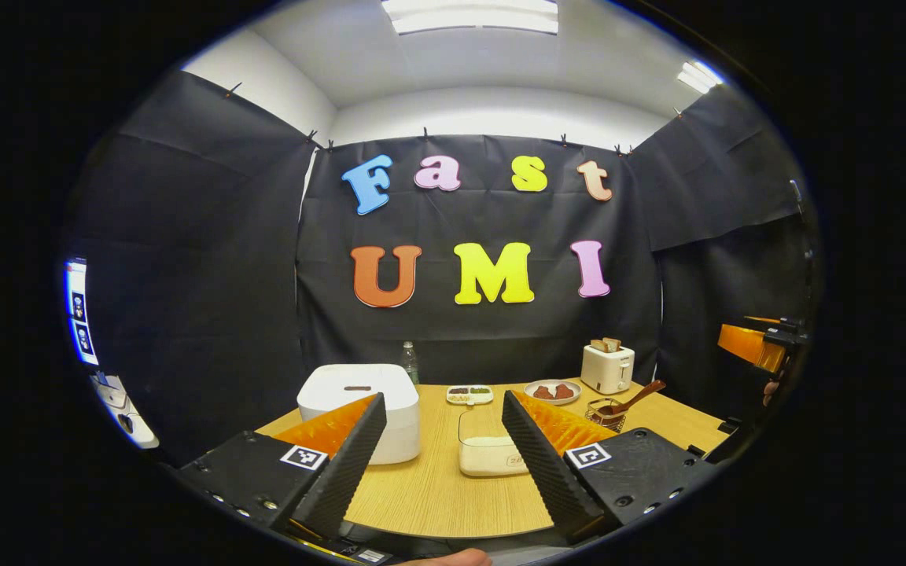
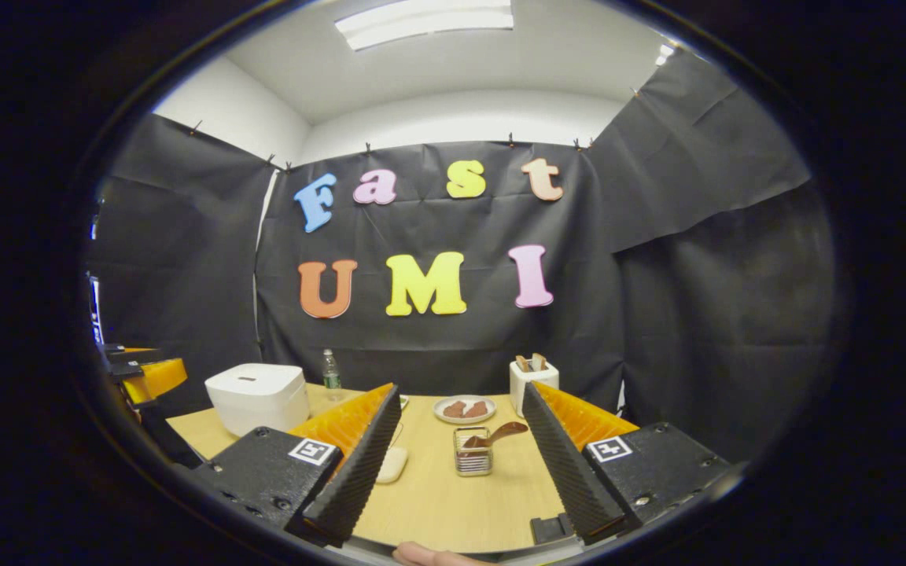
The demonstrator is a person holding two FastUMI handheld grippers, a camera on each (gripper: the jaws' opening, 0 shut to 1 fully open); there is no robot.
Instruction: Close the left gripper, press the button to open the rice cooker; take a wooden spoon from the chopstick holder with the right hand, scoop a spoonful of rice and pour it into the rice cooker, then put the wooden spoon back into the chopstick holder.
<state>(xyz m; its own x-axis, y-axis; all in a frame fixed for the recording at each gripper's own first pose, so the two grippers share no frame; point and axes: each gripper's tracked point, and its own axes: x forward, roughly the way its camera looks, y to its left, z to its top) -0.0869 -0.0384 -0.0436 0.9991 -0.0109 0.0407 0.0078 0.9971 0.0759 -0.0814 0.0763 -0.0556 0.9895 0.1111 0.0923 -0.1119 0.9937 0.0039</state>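
While your left gripper (image 1: 443, 448) and right gripper (image 2: 457, 448) both hang with jaws spread wide and empty, the white box-shaped rice cooker (image 1: 362, 409) sits lid-down at the table's left. The light, stiff brown wooden spoon (image 2: 496, 434) leans in the wire chopstick holder (image 2: 473, 460); take its handle. The clear rice tub (image 1: 488, 452), plate (image 2: 465, 409) and toaster (image 2: 533, 381) stand near.

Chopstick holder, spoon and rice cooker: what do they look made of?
The chopstick holder looks like thin metal wire: an open grid you can see through, with a slight shine. The spoon standing in it looks wooden: brown and matte. The rice cooker, lid down, looks like smooth white plastic with rounded corners, though painted metal can't be ruled out.
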